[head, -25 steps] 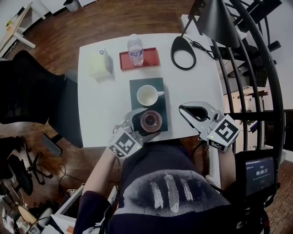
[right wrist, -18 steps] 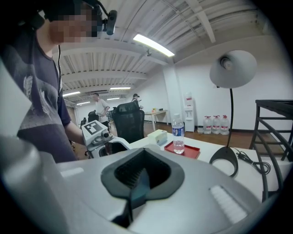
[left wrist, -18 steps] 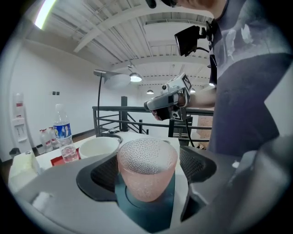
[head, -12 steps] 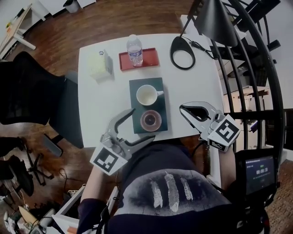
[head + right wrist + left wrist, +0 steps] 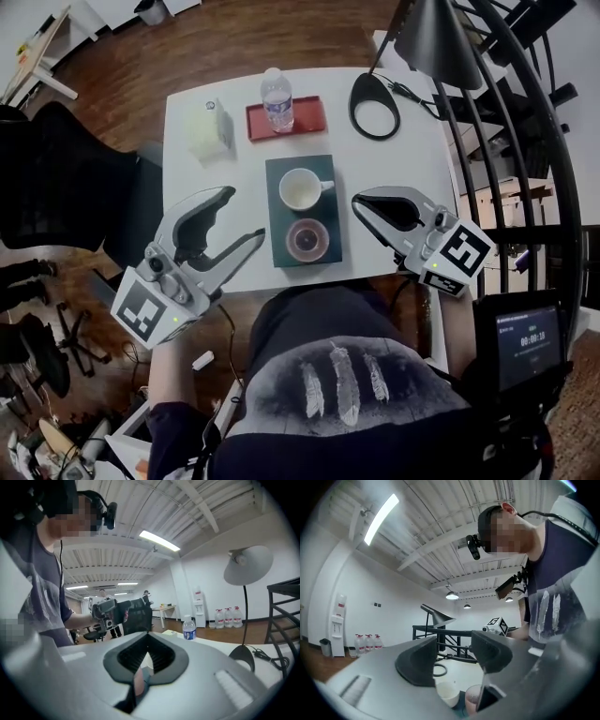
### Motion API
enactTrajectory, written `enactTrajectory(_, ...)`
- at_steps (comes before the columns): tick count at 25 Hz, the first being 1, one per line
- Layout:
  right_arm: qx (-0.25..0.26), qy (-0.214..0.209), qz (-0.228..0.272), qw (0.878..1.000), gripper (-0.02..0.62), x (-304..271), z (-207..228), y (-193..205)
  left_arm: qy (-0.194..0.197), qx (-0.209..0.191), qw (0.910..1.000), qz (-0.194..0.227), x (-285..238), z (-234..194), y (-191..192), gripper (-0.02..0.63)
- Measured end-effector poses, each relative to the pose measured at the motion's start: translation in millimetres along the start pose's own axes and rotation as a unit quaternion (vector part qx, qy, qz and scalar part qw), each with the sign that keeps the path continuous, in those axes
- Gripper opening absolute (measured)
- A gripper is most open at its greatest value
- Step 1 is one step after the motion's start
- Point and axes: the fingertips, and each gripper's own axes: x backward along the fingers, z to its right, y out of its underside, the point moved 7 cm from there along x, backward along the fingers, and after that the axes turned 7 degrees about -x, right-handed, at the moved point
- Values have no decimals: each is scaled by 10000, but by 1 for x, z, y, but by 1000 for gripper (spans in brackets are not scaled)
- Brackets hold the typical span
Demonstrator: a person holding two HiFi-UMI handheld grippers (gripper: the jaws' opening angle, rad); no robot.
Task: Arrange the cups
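White surface (image 5: 398, 169) carried the dark mat (image 5: 279, 225) with white cup (image 5: 300, 189) and pink cup (image 5: 307, 239), both likely light, brittle, best pinched at the rim; fingers of the left gripper (image 5: 242, 214), apart and empty, had just been closing, those of the right gripper (image 5: 361, 202) pressed together.

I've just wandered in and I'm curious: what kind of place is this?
Probably an open-plan office or lab: an office chair beside a white table, a water cooler with spare bottles by the wall, and a strip light under a bare industrial ceiling.
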Motion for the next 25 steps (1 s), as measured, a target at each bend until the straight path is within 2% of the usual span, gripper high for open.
enactTrajectory(1,52,-69,4,10000,3,-3,-1,-3,18,-67,9999,-73,0,0,1,214)
enactTrajectory(2,108,-143,-9,9998,3,-6,-3,-6,7,-153,9997,-165,-1,1,2,108)
enactTrajectory(3,154,-225,-25,9996,3,-8,-6,-8,-16,-223,9994,-253,-2,2,5,28)
enactTrajectory(4,185,-308,-38,9993,3,-10,-8,-9,-38,-260,9991,-340,-3,4,8,15)
enactTrajectory(9,300,-524,-136,9981,3,-18,-15,-15,109,-350,9960,-816,-11,16,28,14)
enactTrajectory(13,337,-469,-73,9983,3,-20,-16,-15,239,-380,9913,-1235,-20,21,44,14)
enactTrajectory(25,413,-382,-11,9984,3,-18,-15,-15,48,-186,9919,-1256,-24,25,44,14)
